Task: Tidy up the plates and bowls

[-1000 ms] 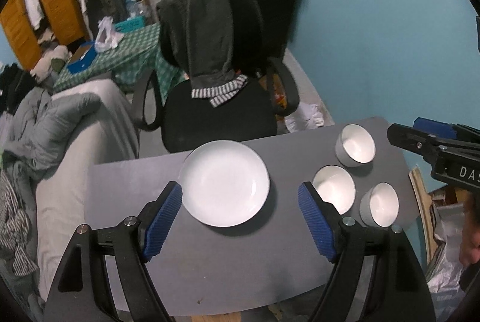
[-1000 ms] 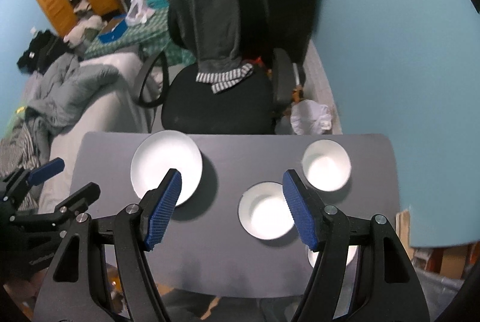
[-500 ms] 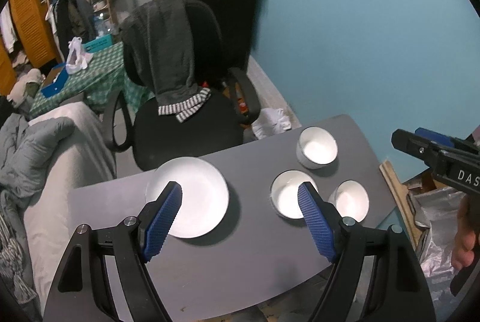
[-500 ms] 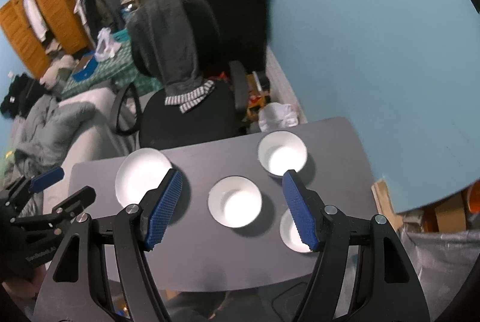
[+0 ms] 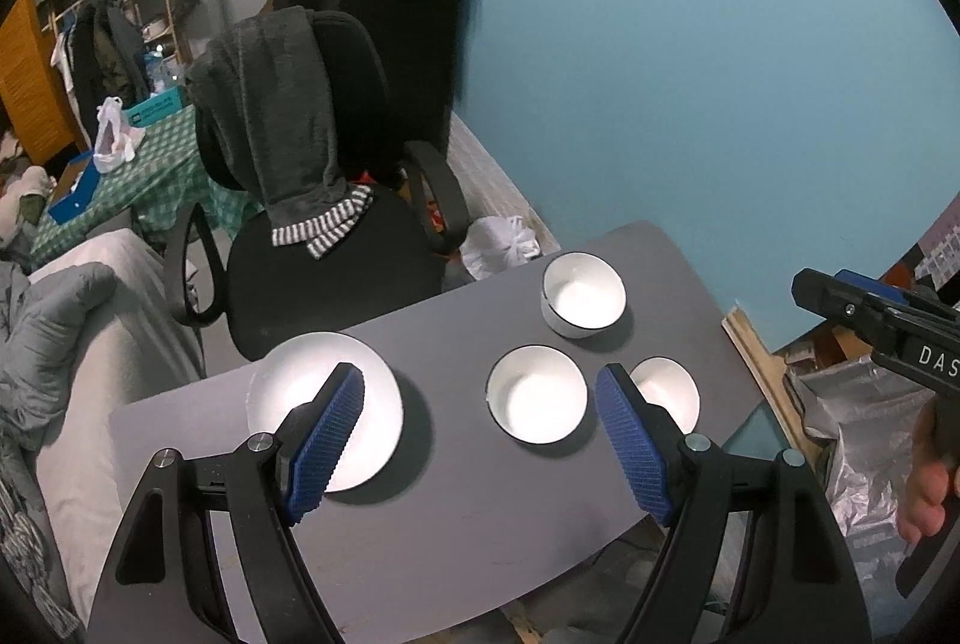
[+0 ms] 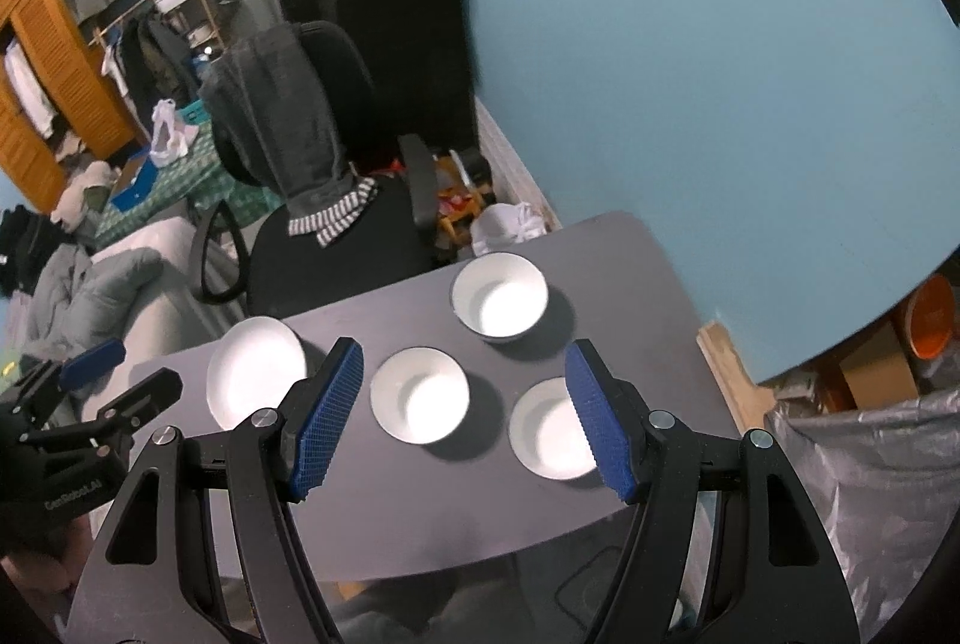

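Left gripper [image 5: 480, 434] & right gripper [image 6: 465, 413] both hovering wide open (holding nothing), white plate [image 5: 324, 407], 3 white bowls [image 5: 536, 401] sitting apart on grey table [image 5: 480, 524].

a white plate [image 5: 327, 407] is lying flat at the left of the grey table [image 5: 456, 518]. three white bowls are sitting upright and empty to its right, none touching: the middle bowl [image 5: 536, 394] nearest the plate, the far bowl [image 5: 583, 293] toward the table's back edge, the near-right bowl [image 5: 669, 392] by the right edge.
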